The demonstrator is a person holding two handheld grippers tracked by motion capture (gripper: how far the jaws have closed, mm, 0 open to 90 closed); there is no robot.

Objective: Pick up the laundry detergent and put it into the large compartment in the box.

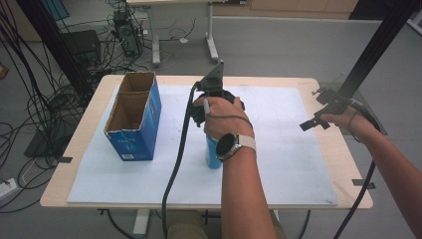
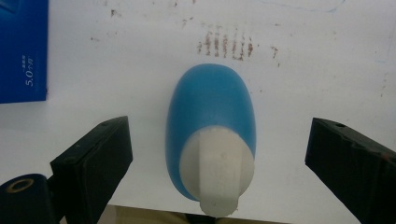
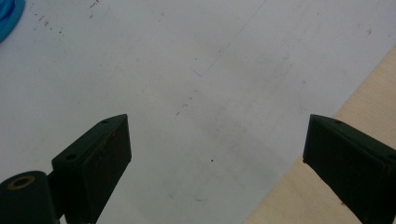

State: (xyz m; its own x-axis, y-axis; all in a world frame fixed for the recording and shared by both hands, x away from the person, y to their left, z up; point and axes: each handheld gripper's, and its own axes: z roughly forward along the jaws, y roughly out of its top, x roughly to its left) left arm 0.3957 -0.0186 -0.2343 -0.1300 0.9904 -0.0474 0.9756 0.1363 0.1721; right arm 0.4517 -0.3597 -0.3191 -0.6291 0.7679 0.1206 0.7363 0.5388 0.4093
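Observation:
A blue bottle (image 2: 210,107) with a white cap (image 2: 217,168) stands upright on the white mat (image 1: 278,149). In the high view the bottle (image 1: 213,155) shows below the person's left hand. My left gripper (image 2: 219,128) points down over it, open. Its jaws stand wide on either side of the cap without touching it. My right gripper (image 3: 218,123) is open with nothing between its jaws. It hovers over the mat's right border, near the table's right edge (image 1: 316,110). A blue rim (image 3: 6,18) sits at the top left corner of the right gripper view.
An open blue cardboard box (image 1: 134,117) stands at the mat's left side, its blue wall (image 2: 23,51) close to the bottle. The wooden table (image 1: 343,164) carries the mat. A black frame post (image 1: 378,45) rises at the right, and cables lie on the floor behind.

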